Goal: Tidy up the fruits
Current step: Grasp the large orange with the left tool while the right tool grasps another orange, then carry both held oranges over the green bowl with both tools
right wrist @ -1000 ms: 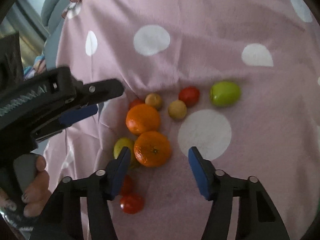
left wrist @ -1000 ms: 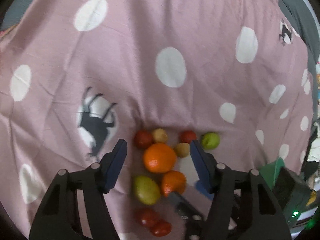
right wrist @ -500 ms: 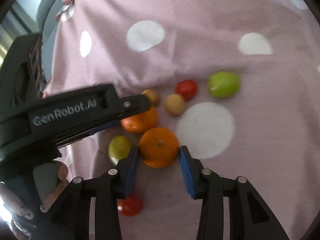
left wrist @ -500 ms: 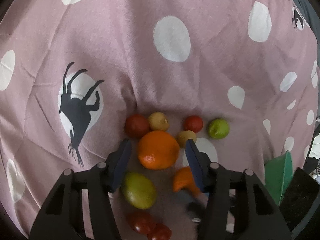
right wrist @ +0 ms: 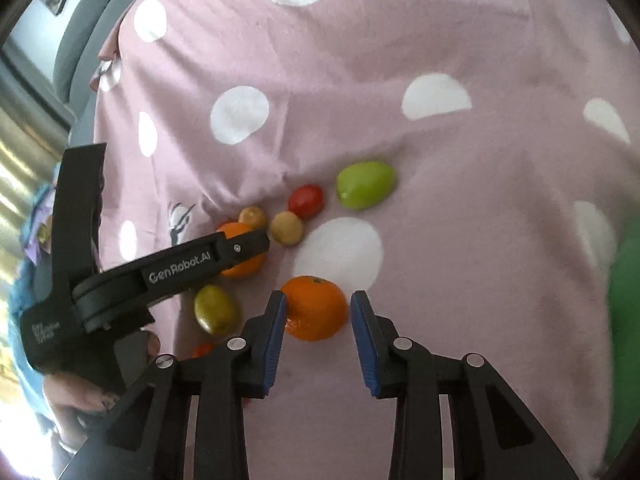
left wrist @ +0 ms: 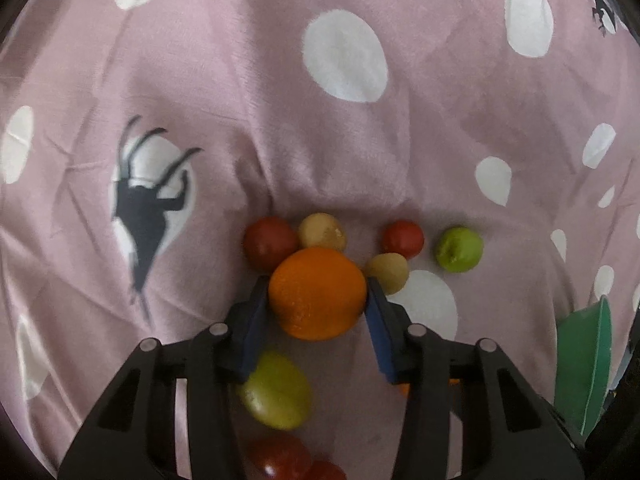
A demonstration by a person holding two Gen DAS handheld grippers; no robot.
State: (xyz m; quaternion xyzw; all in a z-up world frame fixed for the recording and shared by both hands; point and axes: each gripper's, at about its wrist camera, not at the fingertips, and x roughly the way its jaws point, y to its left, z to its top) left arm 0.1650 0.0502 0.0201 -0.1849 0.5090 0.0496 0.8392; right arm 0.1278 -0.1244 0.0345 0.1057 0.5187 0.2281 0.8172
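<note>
Fruits lie clustered on a pink polka-dot cloth [left wrist: 320, 128]. My left gripper [left wrist: 316, 292] is shut on a large orange [left wrist: 317, 293], both blue pads touching its sides. My right gripper [right wrist: 318, 308] is shut on a second orange [right wrist: 315, 307], held between its blue pads. Around them lie a red tomato [left wrist: 271, 243], two small tan fruits [left wrist: 322, 232] [left wrist: 387, 272], another red tomato [left wrist: 402, 238], a green lime [left wrist: 459, 249] and a yellow-green fruit [left wrist: 276, 392]. The left gripper also shows in the right wrist view [right wrist: 168, 272], across the first orange [right wrist: 242, 258].
A green bowl [left wrist: 584, 360] stands at the right edge; it shows blurred in the right wrist view [right wrist: 626, 320]. Two more red tomatoes [left wrist: 284, 460] lie near the bottom. A grey sofa back [right wrist: 92, 28] rises beyond the cloth.
Both grippers came down and closed: the left onto the large orange, the right onto the second orange, which has shifted right, away from the cluster.
</note>
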